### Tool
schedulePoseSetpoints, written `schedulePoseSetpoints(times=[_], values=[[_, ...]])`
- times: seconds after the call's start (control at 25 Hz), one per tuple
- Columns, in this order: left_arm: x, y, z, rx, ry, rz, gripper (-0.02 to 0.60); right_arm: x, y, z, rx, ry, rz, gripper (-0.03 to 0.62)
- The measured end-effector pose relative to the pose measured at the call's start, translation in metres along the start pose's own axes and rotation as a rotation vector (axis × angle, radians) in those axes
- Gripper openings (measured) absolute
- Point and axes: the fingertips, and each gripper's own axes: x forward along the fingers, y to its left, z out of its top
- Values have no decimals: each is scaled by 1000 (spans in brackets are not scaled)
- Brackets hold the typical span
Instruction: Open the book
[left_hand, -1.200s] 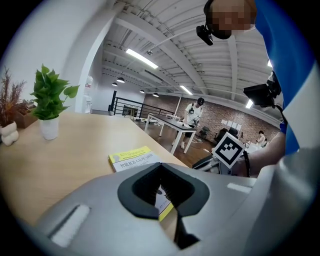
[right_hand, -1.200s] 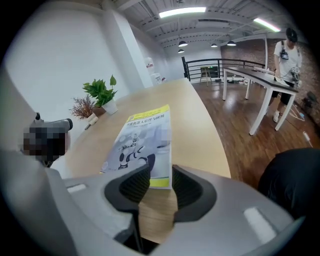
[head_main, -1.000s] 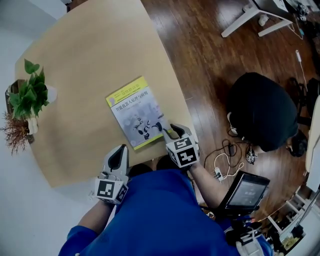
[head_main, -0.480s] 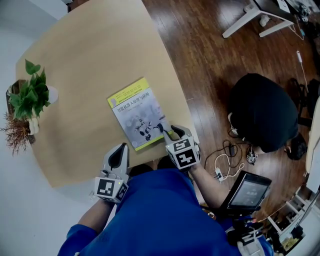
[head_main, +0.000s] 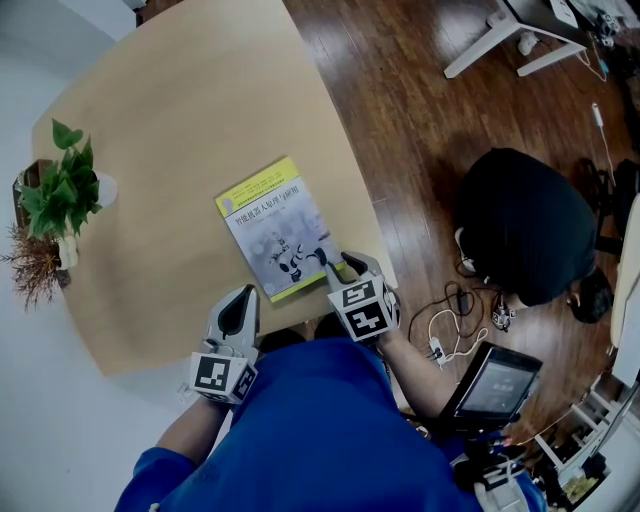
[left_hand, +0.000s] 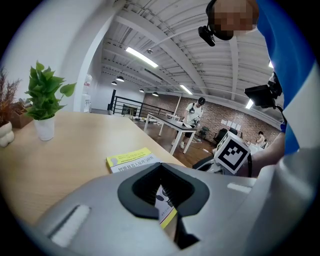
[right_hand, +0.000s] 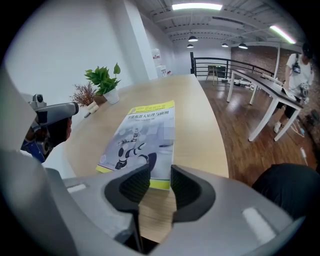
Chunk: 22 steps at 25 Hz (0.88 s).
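A closed book (head_main: 272, 228) with a yellow-and-white cover showing a robot lies flat on the light wooden table (head_main: 180, 110), near its front right edge. My right gripper (head_main: 343, 265) is open at the book's near right corner, low over the table. In the right gripper view the book (right_hand: 145, 132) lies just beyond the right gripper (right_hand: 160, 175), whose jaws stand apart with nothing between them. My left gripper (head_main: 237, 312) hangs at the table's front edge, left of the book and apart from it. Through the open left gripper (left_hand: 162, 182) a corner of the book (left_hand: 131, 160) shows.
A green potted plant (head_main: 62, 190) and a dried plant (head_main: 30, 265) stand at the table's left edge. To the right, on the wooden floor, are a black chair (head_main: 525, 220), cables (head_main: 450, 325), a small screen (head_main: 490, 385) and white desk legs (head_main: 500, 35).
The right gripper has edged slightly left and nearer at the book's near corner. The book and the left gripper have stayed where they were.
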Motion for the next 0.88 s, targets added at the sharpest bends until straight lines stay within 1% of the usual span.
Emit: schedulePoseSetpoints(times=[0.12, 0.36, 0.4, 0.48, 0.52, 0.76, 0.88], values=[[0, 1, 0, -3, -1, 3, 6, 1, 0, 0, 0, 2, 4, 127], [-2, 1, 0, 2, -6, 6, 7, -1, -6, -1, 106, -4, 58, 114], [-2, 2, 1, 1, -7, 8, 7, -2, -7, 0, 110, -6, 59, 100], [-2, 2, 2, -2, -8, 12, 6, -3, -8, 1, 116, -8, 56, 43], [-2, 1, 2, -2, -9, 13, 6, -3, -10, 0, 123, -5, 58, 38], [-3, 2, 2, 13, -18, 7, 6, 3, -16, -6, 175, 44, 119, 38], [-5, 4, 2, 10, -19, 16, 6, 3, -16, -9, 167, 59, 131, 38]])
